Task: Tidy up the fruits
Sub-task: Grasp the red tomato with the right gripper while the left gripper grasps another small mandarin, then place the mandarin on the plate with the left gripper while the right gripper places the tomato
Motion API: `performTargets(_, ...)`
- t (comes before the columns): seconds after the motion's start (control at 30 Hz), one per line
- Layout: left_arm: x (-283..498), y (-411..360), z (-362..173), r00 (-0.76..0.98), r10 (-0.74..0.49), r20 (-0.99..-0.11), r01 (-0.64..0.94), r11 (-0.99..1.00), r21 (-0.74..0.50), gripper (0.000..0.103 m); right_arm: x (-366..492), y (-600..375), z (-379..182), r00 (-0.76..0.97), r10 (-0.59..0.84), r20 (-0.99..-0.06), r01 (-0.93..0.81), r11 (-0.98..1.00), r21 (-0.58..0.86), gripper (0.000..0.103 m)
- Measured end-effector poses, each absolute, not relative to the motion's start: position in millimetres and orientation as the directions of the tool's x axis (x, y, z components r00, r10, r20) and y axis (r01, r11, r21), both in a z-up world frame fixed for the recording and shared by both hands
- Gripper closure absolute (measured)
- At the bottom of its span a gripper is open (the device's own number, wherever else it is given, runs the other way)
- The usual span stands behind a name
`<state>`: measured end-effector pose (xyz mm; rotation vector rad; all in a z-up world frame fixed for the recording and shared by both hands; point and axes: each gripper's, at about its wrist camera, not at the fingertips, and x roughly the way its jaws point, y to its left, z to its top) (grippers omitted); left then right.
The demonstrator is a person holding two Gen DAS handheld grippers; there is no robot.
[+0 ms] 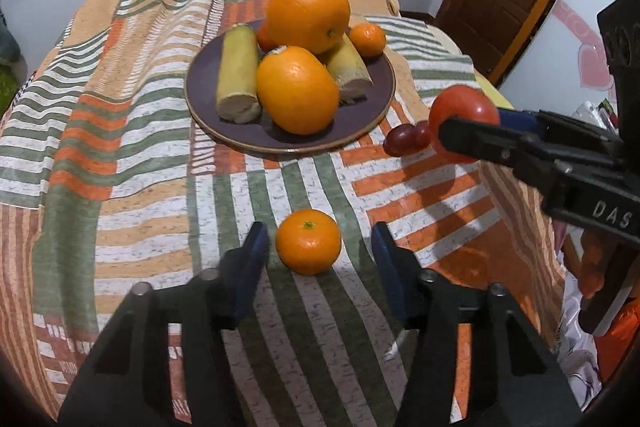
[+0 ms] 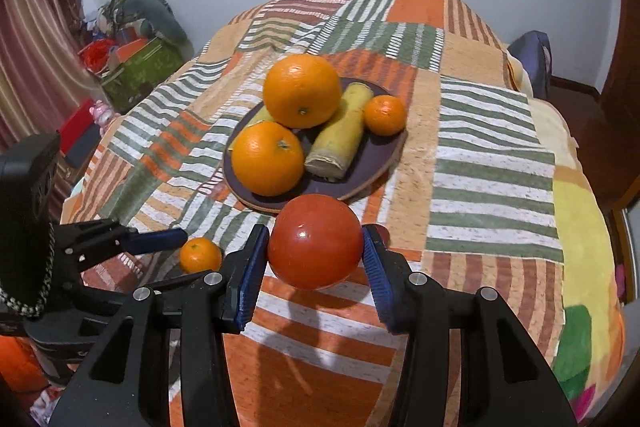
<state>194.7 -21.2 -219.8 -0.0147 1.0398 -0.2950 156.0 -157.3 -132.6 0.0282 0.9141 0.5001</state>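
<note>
From the left wrist camera, the left gripper (image 1: 320, 247) hangs low over a striped patchwork cloth (image 1: 132, 155), its blue-padded fingers spread wide on either side of a small mandarin (image 1: 308, 241) that sits on the cloth, with a gap showing on both sides so nothing is gripped. Beyond it a dark plate (image 1: 224, 131) holds two large oranges, two pale yellow cut stalks and a small mandarin at its far edge. To the right, the right gripper (image 1: 460, 131) holds a red tomato (image 1: 464, 111) in the air, and two dark red grapes (image 1: 408, 139) lie on the cloth just beside the plate. From the right wrist camera, the right gripper (image 2: 316, 253) has its fingers closed against both sides of the tomato (image 2: 315, 242), lifted clear of the cloth and near the plate's (image 2: 372, 167) front rim. The left gripper (image 2: 160, 241) and the loose mandarin (image 2: 200, 255) show at lower left. The step in hand appears to be carrying the tomato to the plate; next it likely needs a free spot among the piled fruit, set down gently so nothing rolls, while the left fingers close on the mandarin.
</note>
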Motion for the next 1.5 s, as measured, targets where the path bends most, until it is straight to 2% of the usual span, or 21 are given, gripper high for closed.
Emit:
performTargets(0.13, 198, -18, -225, 0.467, -0.238, -0.852, 0.221, 0.964, -0.148, 0.068, 157, -159, -135, 0.502, 0.431, -0.750, -0.399, 0.885, 0.241, 0.059)
performTargets(0.27, 200, -11, -223, 0.463, -0.266, -0.845, 0.208, 0.960, -0.188, 0.068, 161, -159, -137, 0.501, 0.430, -0.751, -0.399, 0.885, 0.240, 0.059)
performTargets(0.8, 251, 9, -177, 0.590, -0.231, -0.774, 0.166, 0.972, -0.164, 0.068, 200, -163, -137, 0.534, 0.414, -0.737, -0.372, 0.898, 0.235, 0.059)
performTargets(1.23, 309, 6, -185, 0.594, -0.222, -0.773, 0.157, 0.975, -0.159, 0.068, 229, -158, -143, 0.563, 0.376, -0.736, -0.358, 0.914, 0.192, 0.059)
performTargets(1.5, 318, 8, -188, 0.596, -0.223, -0.771, 0.163, 0.974, -0.156, 0.068, 234, -154, -151, 0.560, 0.366, -0.743, -0.361, 0.915, 0.179, 0.059)
